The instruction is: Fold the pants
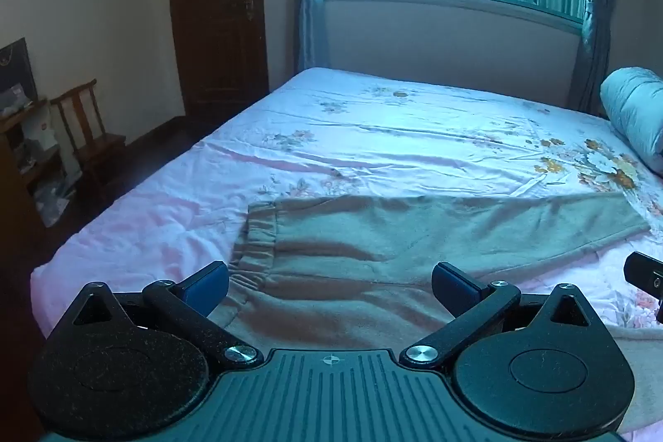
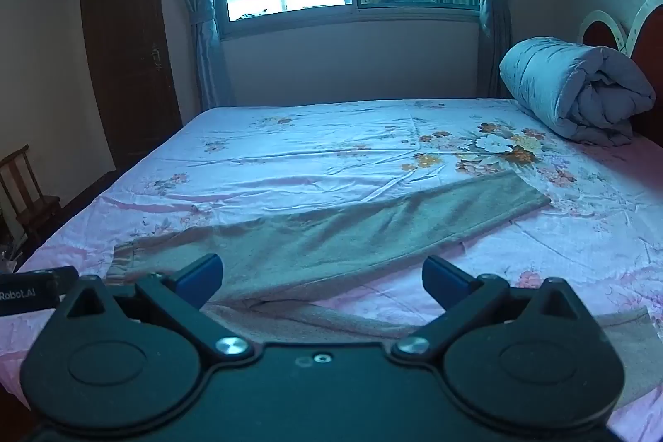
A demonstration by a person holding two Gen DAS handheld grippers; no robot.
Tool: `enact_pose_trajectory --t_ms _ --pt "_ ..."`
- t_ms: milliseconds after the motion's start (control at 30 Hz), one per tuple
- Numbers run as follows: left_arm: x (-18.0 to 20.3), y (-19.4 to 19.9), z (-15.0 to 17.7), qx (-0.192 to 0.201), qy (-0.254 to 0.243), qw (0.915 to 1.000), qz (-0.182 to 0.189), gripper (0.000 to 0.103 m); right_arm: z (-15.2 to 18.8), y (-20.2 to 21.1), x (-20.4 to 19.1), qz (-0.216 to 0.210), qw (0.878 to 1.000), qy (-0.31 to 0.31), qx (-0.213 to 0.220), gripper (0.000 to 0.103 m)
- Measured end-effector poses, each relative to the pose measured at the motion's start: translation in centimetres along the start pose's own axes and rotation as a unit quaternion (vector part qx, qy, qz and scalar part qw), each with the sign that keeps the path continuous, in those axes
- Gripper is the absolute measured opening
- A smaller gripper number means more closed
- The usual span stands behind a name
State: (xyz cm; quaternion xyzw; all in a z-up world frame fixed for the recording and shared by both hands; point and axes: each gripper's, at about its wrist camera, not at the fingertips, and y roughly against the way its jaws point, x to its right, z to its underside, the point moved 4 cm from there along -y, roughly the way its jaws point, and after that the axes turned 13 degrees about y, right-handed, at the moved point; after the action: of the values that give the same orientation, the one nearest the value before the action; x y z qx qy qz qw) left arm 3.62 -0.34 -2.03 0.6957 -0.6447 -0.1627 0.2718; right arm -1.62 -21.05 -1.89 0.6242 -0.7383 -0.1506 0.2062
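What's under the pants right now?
The pants lie spread flat on the floral bedsheet, which shows all around them. Anything beneath the fabric is covered. Both grippers are open, holding nothing.

Matt fleecy cloth pants (image 1: 373,247) on a smooth, creased cotton bedsheet (image 1: 373,135).

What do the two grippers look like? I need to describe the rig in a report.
Both look alike: the left gripper and right gripper have matte black bodies, two round teardrop-shaped housings, black link arms on silver screws, and blue fingertips. The left one's base is ribbed with a small crosshair mark. Its side, in the right view, carries white "Robot.AI" lettering. No cables or sleeves are visible.
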Motion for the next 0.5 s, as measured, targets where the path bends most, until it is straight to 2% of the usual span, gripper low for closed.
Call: enact_pose_trajectory --t_ms 67,500 --pt "0.5 0.3 0.4 0.013 -0.001 0.9999 0.003 0.103 0.1 -0.1 0.1 0.003 1.000 -0.005 -0.011 0.097" --pt "-0.1 0.0 0.5 0.011 0.003 0.9999 0.009 0.103 0.1 -1.1 1.7 0.010 1.000 -0.008 -0.017 0.097"
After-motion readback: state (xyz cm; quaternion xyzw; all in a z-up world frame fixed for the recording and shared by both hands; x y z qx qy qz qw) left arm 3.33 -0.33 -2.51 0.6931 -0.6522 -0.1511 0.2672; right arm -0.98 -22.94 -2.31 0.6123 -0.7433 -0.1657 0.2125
